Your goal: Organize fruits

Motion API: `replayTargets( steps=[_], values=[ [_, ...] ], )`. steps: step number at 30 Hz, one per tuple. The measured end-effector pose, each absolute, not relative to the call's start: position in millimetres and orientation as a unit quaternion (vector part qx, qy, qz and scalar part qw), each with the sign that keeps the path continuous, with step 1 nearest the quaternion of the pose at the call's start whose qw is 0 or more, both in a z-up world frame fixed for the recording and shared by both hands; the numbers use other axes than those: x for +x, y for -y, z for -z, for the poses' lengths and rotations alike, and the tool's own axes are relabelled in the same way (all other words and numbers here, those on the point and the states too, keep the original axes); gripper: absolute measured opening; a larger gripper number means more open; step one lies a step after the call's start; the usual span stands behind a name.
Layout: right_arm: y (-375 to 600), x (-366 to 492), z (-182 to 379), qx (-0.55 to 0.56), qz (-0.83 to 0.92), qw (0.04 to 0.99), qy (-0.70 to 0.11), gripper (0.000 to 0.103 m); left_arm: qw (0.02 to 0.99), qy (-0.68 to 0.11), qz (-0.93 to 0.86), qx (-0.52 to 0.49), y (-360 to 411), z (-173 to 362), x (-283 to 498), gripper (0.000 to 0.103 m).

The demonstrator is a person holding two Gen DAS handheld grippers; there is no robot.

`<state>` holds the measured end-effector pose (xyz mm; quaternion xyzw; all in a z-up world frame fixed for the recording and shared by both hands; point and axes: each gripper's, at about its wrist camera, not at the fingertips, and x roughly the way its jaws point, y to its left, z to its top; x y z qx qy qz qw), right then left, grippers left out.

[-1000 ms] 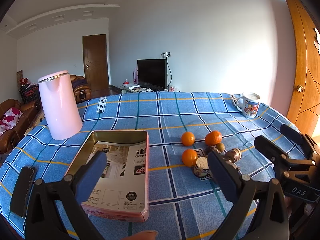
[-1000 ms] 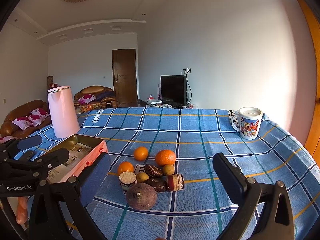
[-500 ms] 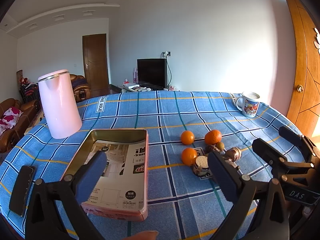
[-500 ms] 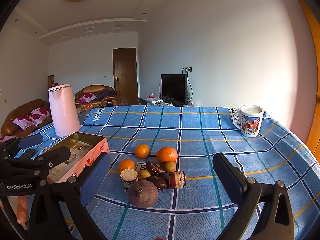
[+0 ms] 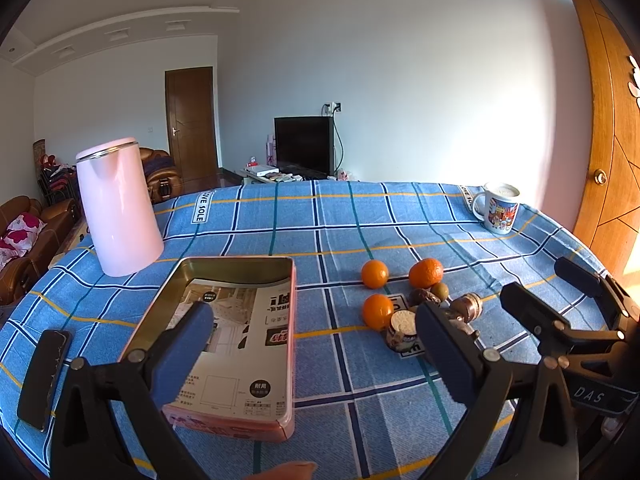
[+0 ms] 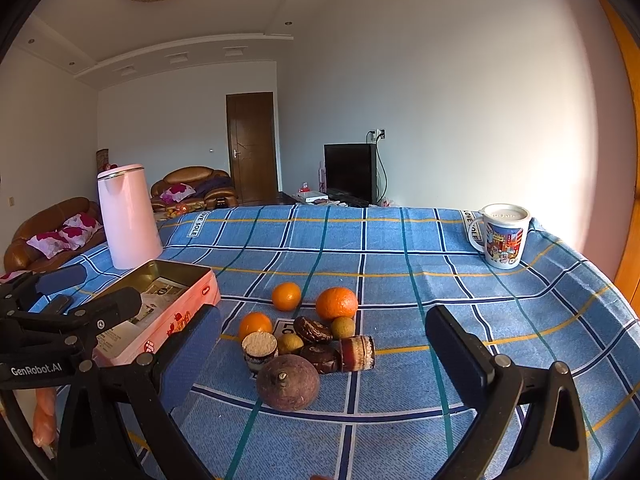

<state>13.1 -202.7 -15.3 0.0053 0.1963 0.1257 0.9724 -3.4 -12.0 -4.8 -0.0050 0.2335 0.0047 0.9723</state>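
Three oranges [image 6: 336, 303] [image 6: 286, 296] [image 6: 255, 325] lie on the blue checked tablecloth with small green fruits [image 6: 343, 327], dark brown pieces [image 6: 313, 330], two small jars [image 6: 260, 350] [image 6: 357, 353] and a big brown-purple round fruit [image 6: 288, 382]. An open pink tin [image 5: 232, 340] with a printed sheet inside lies to their left. My left gripper [image 5: 312, 352] is open and empty above the tin's right edge. My right gripper [image 6: 324, 360] is open and empty, hovering just before the fruit pile. The oranges also show in the left wrist view [image 5: 426, 273].
A pink kettle [image 5: 118, 206] stands at the back left. A printed mug [image 6: 502, 236] stands at the back right. A black phone [image 5: 44, 378] lies at the front left edge. A wooden door [image 5: 608, 140] is on the right.
The right gripper has crept a little closer to the fruit pile. The left gripper has hardly moved. Both stay open.
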Motion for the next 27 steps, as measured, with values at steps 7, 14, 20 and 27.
replayTargets(
  steps=[7,14,20,27],
  values=[
    [206.2,13.0,16.5,0.008,-0.123,0.973,-0.196,0.102,0.971,-0.237,-0.003,-0.003,16.6,8.0,-4.0,0.103],
    [212.0,13.0,18.9,0.014,-0.119,0.973,-0.198,0.102,0.97,-0.242,-0.002,-0.001,22.1,10.9,-1.0,0.103],
    [219.8,14.7,23.3,0.017,-0.111,0.973,-0.203,0.102,0.969,-0.247,-0.002,0.003,27.9,14.6,3.8,0.103],
    [246.9,14.6,38.0,0.027,-0.087,0.973,-0.211,0.102,0.963,-0.266,0.025,0.022,52.7,31.6,13.8,0.103]
  ],
)
